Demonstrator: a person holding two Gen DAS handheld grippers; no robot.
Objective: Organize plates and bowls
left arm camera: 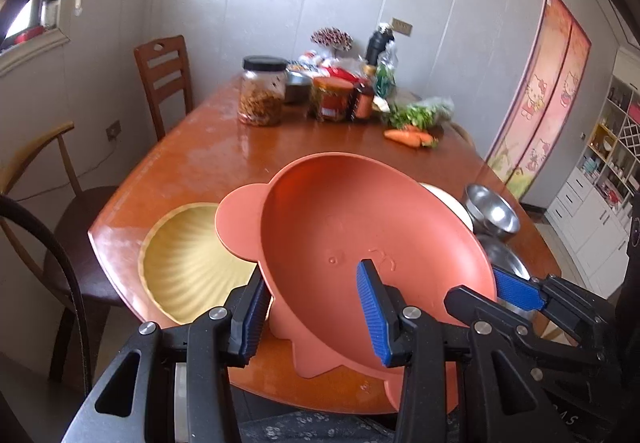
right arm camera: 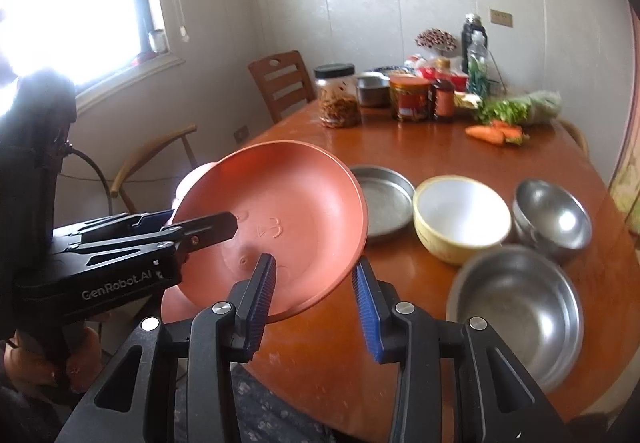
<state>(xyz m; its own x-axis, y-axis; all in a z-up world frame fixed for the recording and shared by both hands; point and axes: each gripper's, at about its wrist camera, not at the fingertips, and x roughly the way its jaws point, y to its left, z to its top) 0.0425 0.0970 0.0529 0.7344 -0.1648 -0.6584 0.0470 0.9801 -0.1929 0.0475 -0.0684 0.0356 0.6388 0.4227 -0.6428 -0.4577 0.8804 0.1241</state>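
Note:
A terracotta animal-shaped plate [left arm camera: 360, 235] is tilted up above the table's near edge. Both grippers straddle its rim with jaws apart. My left gripper [left arm camera: 316, 307] has one finger outside and one inside the plate's near-left rim. My right gripper [right arm camera: 314, 291] straddles the lower right rim of the same plate [right arm camera: 280, 211]; neither pad visibly presses it. A yellow ribbed plate [left arm camera: 188, 259] lies flat on the table to the left. A flat steel plate [right arm camera: 382, 199], a cream bowl [right arm camera: 460, 215] and two steel bowls [right arm camera: 552, 215] [right arm camera: 520, 307] stand to the right.
Wooden table [left arm camera: 224, 155] with jars [left arm camera: 262, 91], bottles, greens and carrots [left arm camera: 408, 137] at its far end. Two chairs [left arm camera: 164, 79] stand at the left side. A cabinet stands at the far right.

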